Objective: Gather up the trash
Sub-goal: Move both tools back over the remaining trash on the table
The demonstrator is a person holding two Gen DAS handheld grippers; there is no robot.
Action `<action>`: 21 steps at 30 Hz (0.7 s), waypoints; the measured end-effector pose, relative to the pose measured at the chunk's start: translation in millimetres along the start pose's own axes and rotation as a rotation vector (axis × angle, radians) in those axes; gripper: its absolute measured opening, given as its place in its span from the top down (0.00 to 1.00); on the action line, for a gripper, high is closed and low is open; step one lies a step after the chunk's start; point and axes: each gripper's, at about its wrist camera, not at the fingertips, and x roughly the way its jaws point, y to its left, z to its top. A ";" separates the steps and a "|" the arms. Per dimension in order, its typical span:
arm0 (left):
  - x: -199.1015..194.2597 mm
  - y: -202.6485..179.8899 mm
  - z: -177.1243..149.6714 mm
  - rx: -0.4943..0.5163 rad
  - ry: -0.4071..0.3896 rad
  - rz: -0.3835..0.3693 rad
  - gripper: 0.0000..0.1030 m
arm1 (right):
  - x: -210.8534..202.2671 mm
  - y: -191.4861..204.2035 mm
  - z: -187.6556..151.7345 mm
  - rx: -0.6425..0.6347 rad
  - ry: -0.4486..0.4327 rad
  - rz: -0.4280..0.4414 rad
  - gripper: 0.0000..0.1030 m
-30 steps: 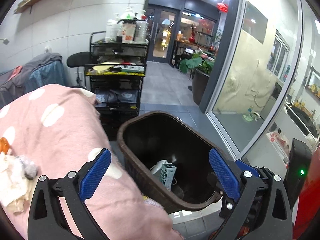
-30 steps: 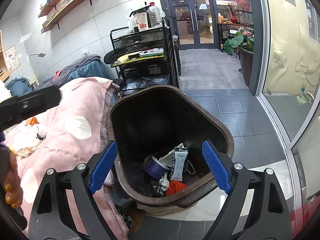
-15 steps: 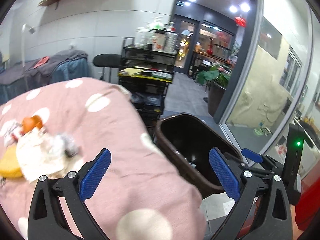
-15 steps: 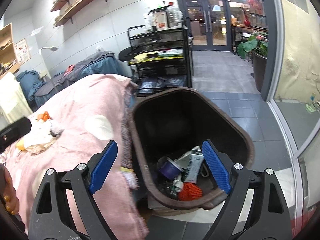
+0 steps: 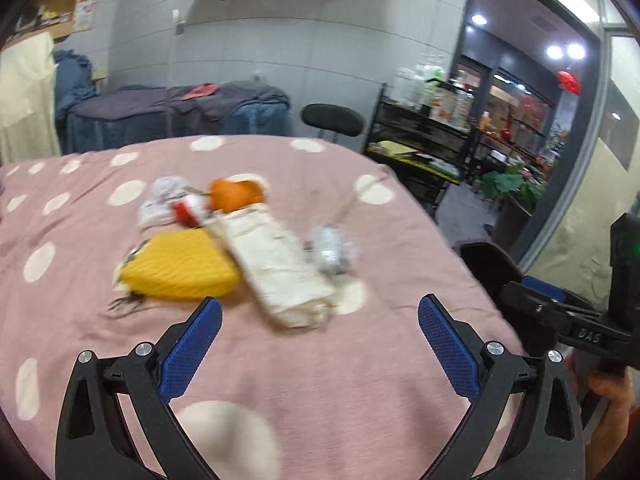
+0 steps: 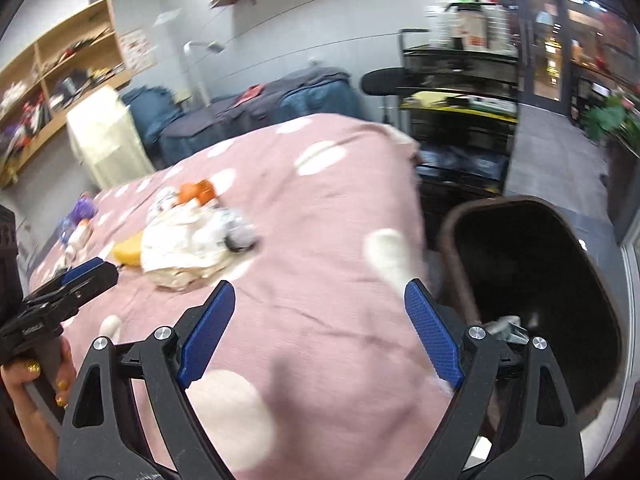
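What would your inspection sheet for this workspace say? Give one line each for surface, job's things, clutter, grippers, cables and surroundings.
Surface: pink bedcover with white dots, bare under both grippers.
Job's things: trash pile on the cover, with a yellow sponge-like piece, a crumpled white wrapper, an orange item and a grey foil wad; brown bin beside the bed, some trash inside.
Clutter: small purple and white items farther along the cover, too blurred to name.
Grippers: left gripper open, empty; right gripper open, empty.
Cables: nothing seen.
Surroundings: black wire rack, wall shelves, glass doors, a potted plant.
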 end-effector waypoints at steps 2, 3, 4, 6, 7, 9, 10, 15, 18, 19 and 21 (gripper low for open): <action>-0.8 21.2 -0.6 -0.032 0.005 0.031 0.06 | 11.3 17.7 4.5 -0.030 0.031 0.038 0.17; -1.8 28.7 -0.7 -0.040 0.006 0.044 0.06 | 17.3 25.6 6.7 -0.041 0.044 0.056 0.17; -2.8 36.1 -1.8 -0.047 0.006 0.061 0.06 | 23.3 33.0 9.9 -0.050 0.057 0.075 0.17; -3.8 51.7 0.3 -0.062 0.006 0.089 0.06 | 33.4 45.0 15.4 -0.058 0.078 0.100 0.17; -4.7 61.1 1.3 -0.076 0.006 0.097 0.06 | 39.6 50.9 19.6 -0.058 0.090 0.117 0.17; -2.0 75.9 5.4 -0.107 0.012 0.100 0.06 | 49.8 60.0 26.7 -0.057 0.111 0.146 0.17; 0.6 82.9 7.4 -0.116 0.020 0.100 0.06 | 55.4 64.5 30.5 -0.057 0.125 0.158 0.17; 25.3 108.8 22.7 -0.144 0.073 0.107 0.08 | 93.3 80.2 51.7 -0.073 0.202 0.164 0.17; 41.8 122.3 28.4 -0.177 0.111 0.096 0.11 | 115.8 87.0 61.0 -0.068 0.245 0.167 0.17; 46.6 127.0 29.4 -0.192 0.121 0.085 0.12 | 124.8 88.7 65.2 -0.066 0.257 0.168 0.17; 54.8 132.9 29.5 -0.222 0.143 0.066 0.15 | 137.8 90.1 70.4 -0.066 0.272 0.155 0.17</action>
